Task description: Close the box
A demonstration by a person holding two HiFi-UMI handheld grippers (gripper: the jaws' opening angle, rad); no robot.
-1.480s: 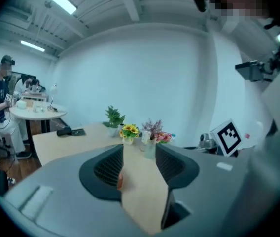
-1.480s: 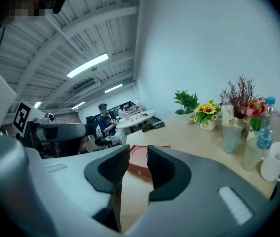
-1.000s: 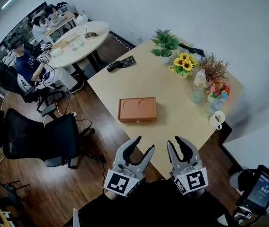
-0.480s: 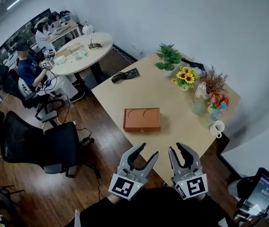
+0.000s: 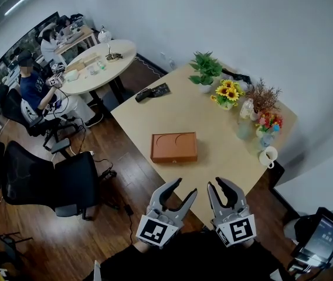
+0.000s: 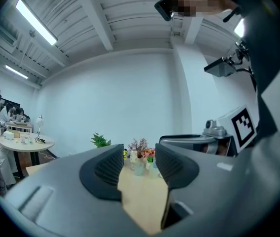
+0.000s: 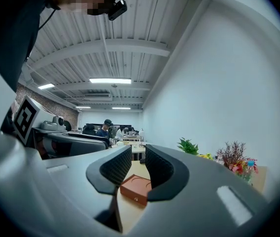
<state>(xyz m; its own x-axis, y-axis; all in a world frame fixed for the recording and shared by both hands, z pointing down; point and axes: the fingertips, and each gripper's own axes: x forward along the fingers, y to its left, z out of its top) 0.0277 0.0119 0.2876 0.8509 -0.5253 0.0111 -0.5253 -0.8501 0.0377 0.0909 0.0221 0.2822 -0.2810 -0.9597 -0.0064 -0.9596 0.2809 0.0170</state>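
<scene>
Still shut, box (image 5: 173, 147) hasn't moved; left gripper (image 5: 184, 187), right gripper (image 5: 217, 183) fingers stay apart.

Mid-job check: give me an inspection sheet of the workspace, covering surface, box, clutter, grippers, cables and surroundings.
Surface: light wooden table, near half bare.
Job's things: orange-brown box mid-table, lid looks down, untouched.
Clutter: potted plant, sunflowers, white mug, all along the far and right edges.
Grippers: left gripper and right gripper open, empty, short of the box.
Cables: dark cable on the floor.
Surroundings: office chair, round table with seated people.
</scene>
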